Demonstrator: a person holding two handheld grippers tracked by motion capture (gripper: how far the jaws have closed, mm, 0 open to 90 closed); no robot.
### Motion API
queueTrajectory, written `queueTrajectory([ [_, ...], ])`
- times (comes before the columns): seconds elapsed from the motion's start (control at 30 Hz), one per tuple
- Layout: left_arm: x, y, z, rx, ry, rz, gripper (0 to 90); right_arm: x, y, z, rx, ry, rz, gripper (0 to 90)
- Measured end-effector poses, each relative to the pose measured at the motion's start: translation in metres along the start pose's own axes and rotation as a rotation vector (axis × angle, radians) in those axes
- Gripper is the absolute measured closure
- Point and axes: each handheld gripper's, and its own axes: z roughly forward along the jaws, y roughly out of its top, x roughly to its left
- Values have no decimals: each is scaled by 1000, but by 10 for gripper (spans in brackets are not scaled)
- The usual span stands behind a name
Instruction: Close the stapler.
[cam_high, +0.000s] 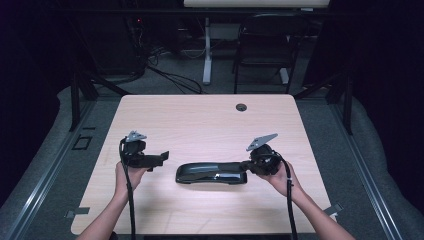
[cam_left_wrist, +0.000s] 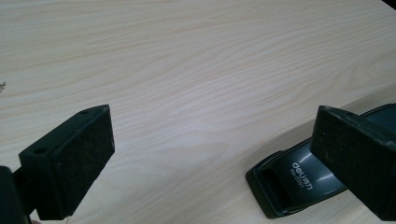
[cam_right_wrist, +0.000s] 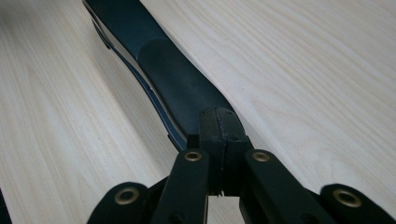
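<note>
A long black stapler (cam_high: 211, 173) lies flat near the middle of the table (cam_high: 210, 120), a little toward the near edge. The right gripper (cam_high: 248, 163) sits at the stapler's right end, jaws closed together; whether they pinch it is unclear. The left gripper (cam_high: 162, 157) hovers just off the stapler's left end, jaws wide apart and empty. Likely next: bring the left jaws around that end and close.

The stapler (cam_high: 211, 173) is glossy black, perhaps dark grey at one end, with small white lettering, both grippers are matt black with brass-coloured rivets, and the surface (cam_high: 200, 120) is pale wood-grain.
</note>
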Motion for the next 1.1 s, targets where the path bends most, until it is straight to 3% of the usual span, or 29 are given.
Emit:
queueTrajectory([
  [0.43, 0, 0, 0, 1, 2, 4, 2, -4, -4, 5, 20, 26, 20, 900],
  [0.6, 1, 0, 0, 1, 1, 3, 2, -5, 1, -12, -82, 59, 50, 897],
  [0.67, 1, 0, 0, 2, 1, 4, 2, -1, 4, -17, -84, 17, 9, 860],
  [0.73, 0, 0, -1, 0, 0, 7, 2, 1, 5, -18, -92, 8, 2, 836],
  [0.93, 1, 0, -1, -6, 7, 5, 2, -3, 5, -29, -106, -58, -4, 579],
  [1.1, 1, 1, -2, -3, 4, 2, 2, -10, 0, -44, -129, -117, 30, 319],
])
